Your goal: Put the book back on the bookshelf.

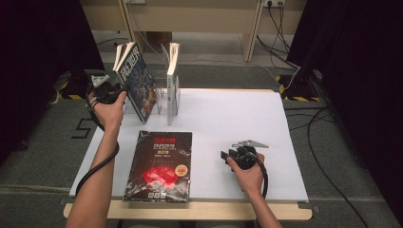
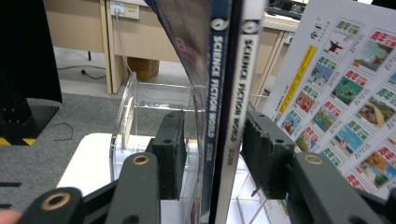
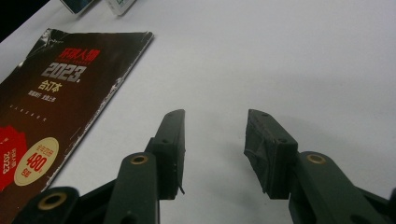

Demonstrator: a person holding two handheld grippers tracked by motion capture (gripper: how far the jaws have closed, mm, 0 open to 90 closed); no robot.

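The left gripper (image 1: 110, 90) is at the far left corner of the table (image 1: 237, 123), at a clear rack (image 1: 164, 102) that stands by the far edge. In the left gripper view its jaws straddle the spines of two magazines (image 2: 226, 93) that stand upright in the rack (image 2: 154, 95); both spines read "Science Fiction World". The pads (image 2: 170, 149) stand off the spines, with a gap on each side, so the jaws are about half open and grip nothing. In the high view the magazines (image 1: 138, 83) lean to the left at the rack's left end. Another book (image 1: 172, 80) stands upright at the rack's right side, well apart from them; its colourful cover (image 2: 345, 84) shows just beside the right jaw.

A dark book (image 1: 160, 166) lies flat near the table's near edge, left of centre, its cover printed with "2023".

The right gripper (image 1: 227, 156) rests low over the bare table, right of the dark book (image 3: 51, 112) and apart from it. Its jaws are wide open and hold nothing.
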